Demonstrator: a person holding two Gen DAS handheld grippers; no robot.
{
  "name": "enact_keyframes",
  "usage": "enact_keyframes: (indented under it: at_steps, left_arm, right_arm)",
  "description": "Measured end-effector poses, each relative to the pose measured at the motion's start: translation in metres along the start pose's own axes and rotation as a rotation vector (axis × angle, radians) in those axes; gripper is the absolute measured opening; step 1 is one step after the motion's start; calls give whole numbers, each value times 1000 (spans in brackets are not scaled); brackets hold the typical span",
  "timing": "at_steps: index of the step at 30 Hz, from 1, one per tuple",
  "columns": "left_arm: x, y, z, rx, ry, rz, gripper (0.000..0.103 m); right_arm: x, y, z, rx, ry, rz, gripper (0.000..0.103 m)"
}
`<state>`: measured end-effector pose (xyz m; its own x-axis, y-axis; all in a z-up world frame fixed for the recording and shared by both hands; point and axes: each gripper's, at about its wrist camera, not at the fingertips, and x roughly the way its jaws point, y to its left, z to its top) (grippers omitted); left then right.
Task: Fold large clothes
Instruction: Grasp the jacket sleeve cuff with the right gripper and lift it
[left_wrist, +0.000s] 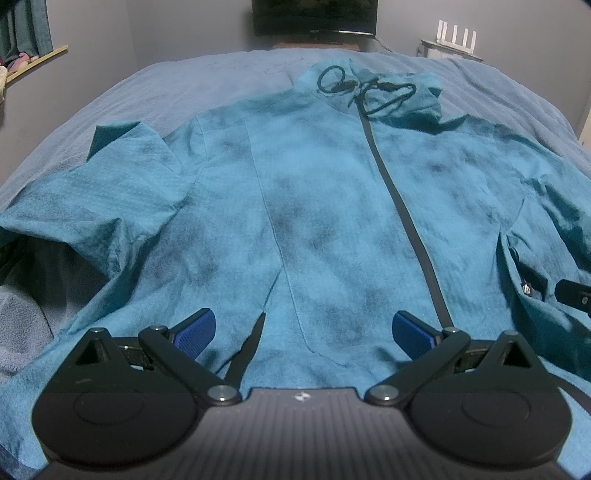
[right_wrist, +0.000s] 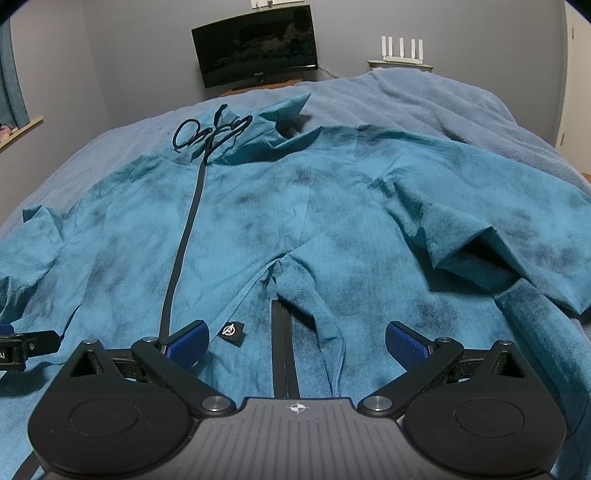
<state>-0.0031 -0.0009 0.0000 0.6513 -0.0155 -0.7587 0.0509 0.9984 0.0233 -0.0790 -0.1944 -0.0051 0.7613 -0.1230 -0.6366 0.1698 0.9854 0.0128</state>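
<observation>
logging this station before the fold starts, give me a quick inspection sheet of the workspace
surface: bed with a blue-grey blanket, rumpled toward the far right.
job's things: teal zip jacket laid front up, dark zipper closed, both sleeves spread out and creased, black drawcord looped at the collar, small black logo tag near the hem.
clutter: nothing seen on the bed besides the jacket.
grippers: left gripper and right gripper both over the hem, jaws wide open, holding nothing.
cables: nothing seen apart from the drawcord.
surroundings: dark monitor against the wall, white router on a shelf, curtain at the window.
</observation>
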Motion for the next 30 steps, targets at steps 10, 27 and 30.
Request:
enact_keyframes:
  at_steps: [10, 27, 30]
  left_arm:
    - [-67, 5, 51, 0, -259, -82, 103]
    - [21, -6, 17, 162, -136, -96, 103]
    - [27, -8, 18, 161, -106, -114, 103]
  right_arm:
    - [-46, -20, 9, 77, -187, 17, 103]
    - [-76, -255, 13, 923, -187, -227, 96]
    - [-79, -275, 3, 1027, -199, -248, 95]
